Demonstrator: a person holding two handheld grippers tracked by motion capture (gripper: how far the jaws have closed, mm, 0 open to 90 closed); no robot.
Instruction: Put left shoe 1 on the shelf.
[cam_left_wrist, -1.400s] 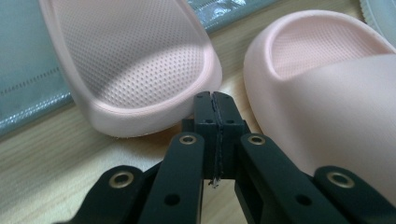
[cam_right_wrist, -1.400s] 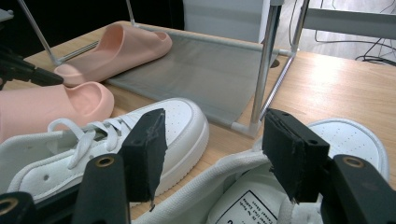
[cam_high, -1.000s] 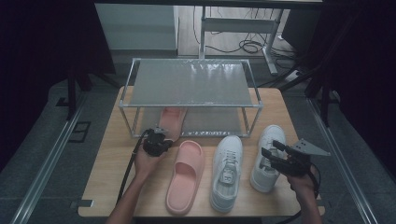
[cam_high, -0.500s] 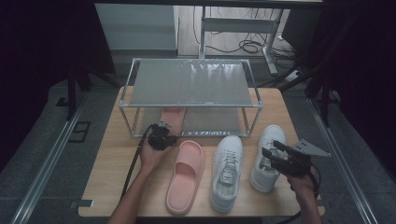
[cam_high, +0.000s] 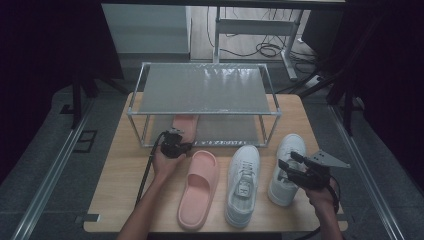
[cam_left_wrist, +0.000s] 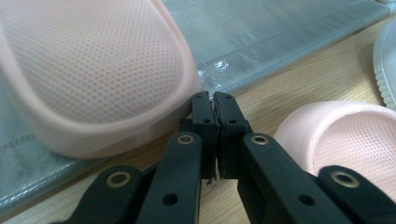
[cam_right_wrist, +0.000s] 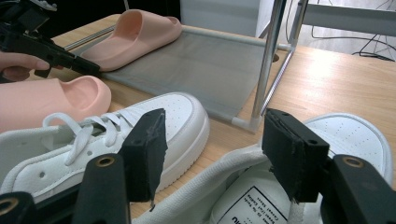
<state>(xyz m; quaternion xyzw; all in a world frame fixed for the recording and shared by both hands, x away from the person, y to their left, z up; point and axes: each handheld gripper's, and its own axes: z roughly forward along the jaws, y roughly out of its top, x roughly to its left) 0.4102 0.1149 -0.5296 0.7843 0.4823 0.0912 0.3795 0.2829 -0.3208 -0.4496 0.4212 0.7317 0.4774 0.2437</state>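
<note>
Here, shoes wait at a two-tier rack, one slipper already on the low shelf.

Nearest, the right gripper (cam_high: 289, 167) hovers released, jaws spread wide over the collar of the right white sneaker (cam_high: 286, 169); to lift it well, I judge it should drop one jaw inside the opening, pinch the rim firmly, and carry it level. Beside it lies the left white sneaker (cam_high: 243, 184), then a pink slipper (cam_high: 198, 189) on the wooden table (cam_high: 115, 175). Farther on, the left gripper (cam_left_wrist: 214, 103) is clenched on nothing, its tips just beside the second pink slipper (cam_left_wrist: 93, 70), which rests on the lower shelf of the metal shoe rack (cam_high: 205, 89). Count: two sneakers, two slippers, one rack, two grippers.
</note>
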